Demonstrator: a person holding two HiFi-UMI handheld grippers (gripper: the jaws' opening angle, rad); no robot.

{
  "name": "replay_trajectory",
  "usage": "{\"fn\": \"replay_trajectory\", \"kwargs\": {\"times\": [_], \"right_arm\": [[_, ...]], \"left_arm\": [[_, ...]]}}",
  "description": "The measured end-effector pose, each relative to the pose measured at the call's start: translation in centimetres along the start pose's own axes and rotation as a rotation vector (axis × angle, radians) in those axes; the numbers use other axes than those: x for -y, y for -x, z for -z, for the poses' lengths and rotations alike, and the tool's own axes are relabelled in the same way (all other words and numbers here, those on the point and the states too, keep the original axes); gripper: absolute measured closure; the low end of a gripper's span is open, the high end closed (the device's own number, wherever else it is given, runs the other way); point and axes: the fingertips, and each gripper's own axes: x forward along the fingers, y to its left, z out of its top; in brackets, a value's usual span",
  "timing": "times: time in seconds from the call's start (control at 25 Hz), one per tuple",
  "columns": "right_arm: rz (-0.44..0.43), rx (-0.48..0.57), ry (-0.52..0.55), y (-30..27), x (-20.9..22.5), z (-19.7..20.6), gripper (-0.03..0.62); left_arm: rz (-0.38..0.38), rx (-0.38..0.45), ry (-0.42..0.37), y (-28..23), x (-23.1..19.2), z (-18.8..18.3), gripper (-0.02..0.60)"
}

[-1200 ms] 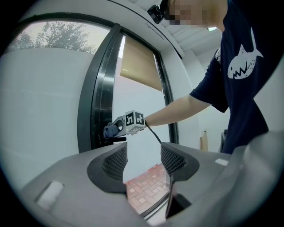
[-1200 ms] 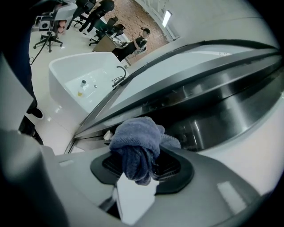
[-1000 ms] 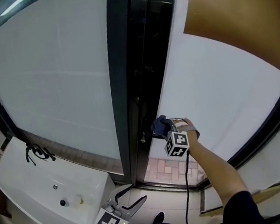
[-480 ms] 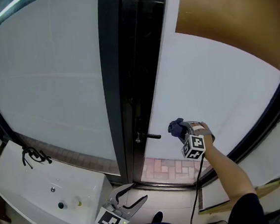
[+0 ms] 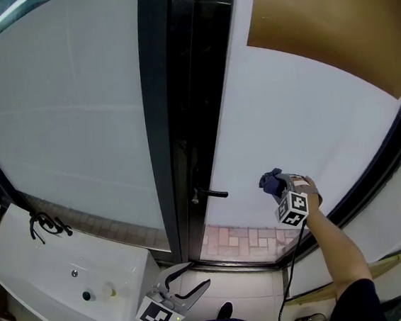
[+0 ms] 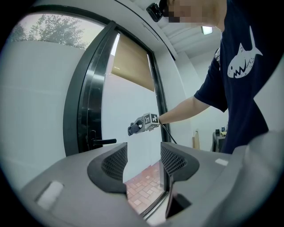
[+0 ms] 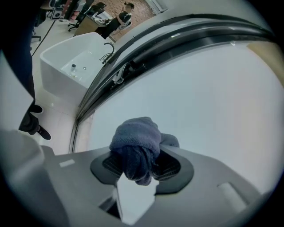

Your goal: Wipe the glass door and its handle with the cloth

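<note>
The frosted glass door (image 5: 282, 126) stands right of a black frame (image 5: 182, 122), with its black lever handle (image 5: 211, 193) low on the frame edge. My right gripper (image 5: 274, 183) is shut on a bunched dark blue cloth (image 7: 135, 144), held against the glass well right of the handle. The same cloth (image 6: 132, 128) and handle (image 6: 103, 142) appear in the left gripper view. My left gripper (image 5: 188, 282) hangs low near the floor, open, nothing between its jaws.
A white basin (image 5: 63, 277) with a black tap (image 5: 43, 224) stands at the lower left. A brown blind (image 5: 335, 21) covers the door's upper right. Red paving (image 5: 241, 241) shows through the clear strip at the door's foot. A wooden stick (image 5: 369, 270) lies at right.
My right gripper has carried the cloth from the handle rightward across the glass. The left gripper has stayed put.
</note>
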Motion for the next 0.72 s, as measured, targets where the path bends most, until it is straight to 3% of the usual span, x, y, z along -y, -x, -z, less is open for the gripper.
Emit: {"fn": "replay_trajectory", "kwargs": {"times": [0.2, 0.4, 0.56, 0.72], "right_arm": [[-0.003, 0.081, -0.115, 0.9, 0.6, -3.1, 0.416], [-0.049, 0.259, -0.193, 2.1, 1.6, -11.9, 0.416], [-0.178, 0.381, -0.301, 2.2, 1.0, -19.6, 0.416], [-0.362, 0.421, -0.560, 0.1, 0.2, -24.2, 0.416]], "left_arm": [[-0.003, -0.002, -0.003, 0.3, 0.1, 0.2, 0.350], [-0.018, 0.000, -0.006, 0.6, 0.0, 0.2, 0.350], [-0.037, 0.011, 0.001, 0.9, -0.1, -0.4, 0.350], [-0.060, 0.005, 0.010, 1.3, -0.3, 0.0, 0.350]]}}
